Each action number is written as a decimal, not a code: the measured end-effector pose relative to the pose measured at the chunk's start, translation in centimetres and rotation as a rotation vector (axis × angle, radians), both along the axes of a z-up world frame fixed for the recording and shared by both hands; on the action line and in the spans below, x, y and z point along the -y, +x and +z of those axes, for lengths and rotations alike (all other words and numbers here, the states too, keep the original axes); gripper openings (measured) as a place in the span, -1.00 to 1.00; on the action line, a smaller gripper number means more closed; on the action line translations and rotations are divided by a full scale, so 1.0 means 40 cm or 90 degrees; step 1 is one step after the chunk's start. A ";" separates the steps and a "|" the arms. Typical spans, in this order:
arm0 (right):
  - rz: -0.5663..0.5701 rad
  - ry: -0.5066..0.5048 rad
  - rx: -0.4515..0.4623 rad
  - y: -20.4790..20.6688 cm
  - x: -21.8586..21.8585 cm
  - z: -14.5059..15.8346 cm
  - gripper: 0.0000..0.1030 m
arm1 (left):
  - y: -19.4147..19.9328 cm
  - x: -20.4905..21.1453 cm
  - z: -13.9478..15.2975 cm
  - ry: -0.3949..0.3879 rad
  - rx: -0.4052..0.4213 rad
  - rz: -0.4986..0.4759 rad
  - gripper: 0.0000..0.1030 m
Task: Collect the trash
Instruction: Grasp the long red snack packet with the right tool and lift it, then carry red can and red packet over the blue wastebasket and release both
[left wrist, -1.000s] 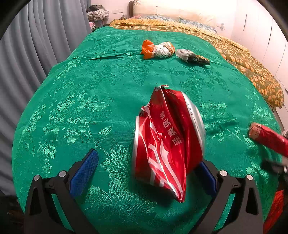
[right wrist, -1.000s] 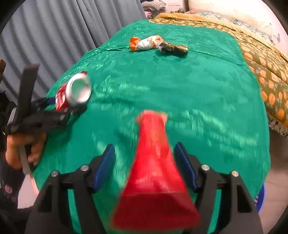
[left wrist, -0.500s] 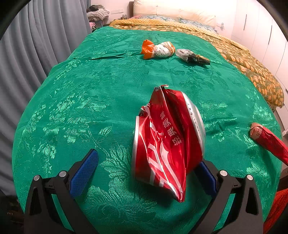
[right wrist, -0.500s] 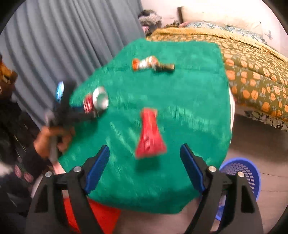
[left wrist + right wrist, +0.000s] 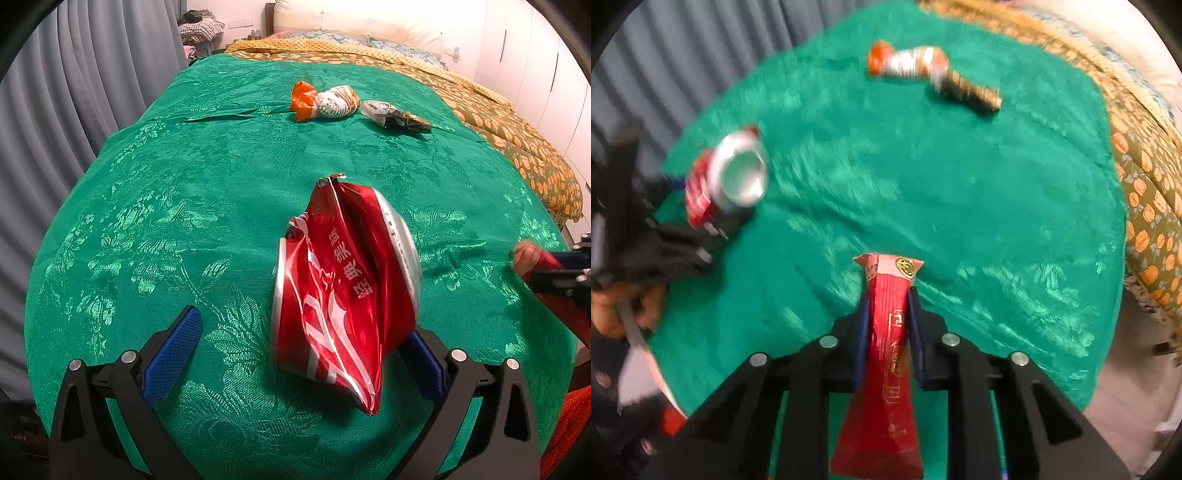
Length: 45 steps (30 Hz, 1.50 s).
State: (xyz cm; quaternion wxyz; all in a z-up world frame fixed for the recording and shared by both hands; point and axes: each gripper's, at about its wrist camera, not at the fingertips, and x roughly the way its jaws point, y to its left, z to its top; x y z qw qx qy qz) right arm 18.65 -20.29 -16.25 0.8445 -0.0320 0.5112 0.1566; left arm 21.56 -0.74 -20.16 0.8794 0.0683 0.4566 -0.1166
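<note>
Low over the green bedspread [image 5: 207,177], the left gripper [image 5: 299,354] has fingers spread, the crushed red can [image 5: 343,295] against its right pad; the right gripper [image 5: 888,314] pinches a red packet [image 5: 886,332].

Bright indoor light, right view blurred

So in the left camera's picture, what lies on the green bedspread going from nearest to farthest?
Crushed red drink can between the open blue-padded jaws, then the orange and white crumpled snack wrapper and the silver and dark crumpled wrapper at about the same depth, then the yellow patterned quilt, then the cream pillows.
</note>
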 end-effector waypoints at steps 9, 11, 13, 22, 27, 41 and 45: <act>-0.046 -0.002 0.044 -0.034 -0.015 -0.080 -0.21 | 0.000 0.000 0.000 0.000 0.000 0.000 0.91; -0.046 0.008 0.038 -0.026 -0.017 -0.079 0.13 | 0.000 0.001 0.000 0.000 0.000 0.000 0.91; -0.042 0.002 0.035 -0.020 -0.026 -0.083 0.23 | 0.000 0.001 0.000 0.000 0.000 0.000 0.91; -0.029 -0.014 0.046 -0.030 -0.040 -0.091 0.33 | 0.000 0.001 0.000 0.001 0.000 0.000 0.91; -0.026 -0.014 0.035 -0.032 -0.039 -0.087 0.35 | 0.001 -0.001 0.000 -0.003 -0.001 -0.001 0.91; 0.023 -0.028 -0.069 0.031 -0.046 -0.043 0.16 | -0.026 0.002 0.043 -0.099 -0.036 -0.042 0.90; 0.004 -0.031 -0.081 0.054 -0.041 -0.056 -0.60 | 0.000 0.034 0.042 -0.036 -0.026 0.006 0.69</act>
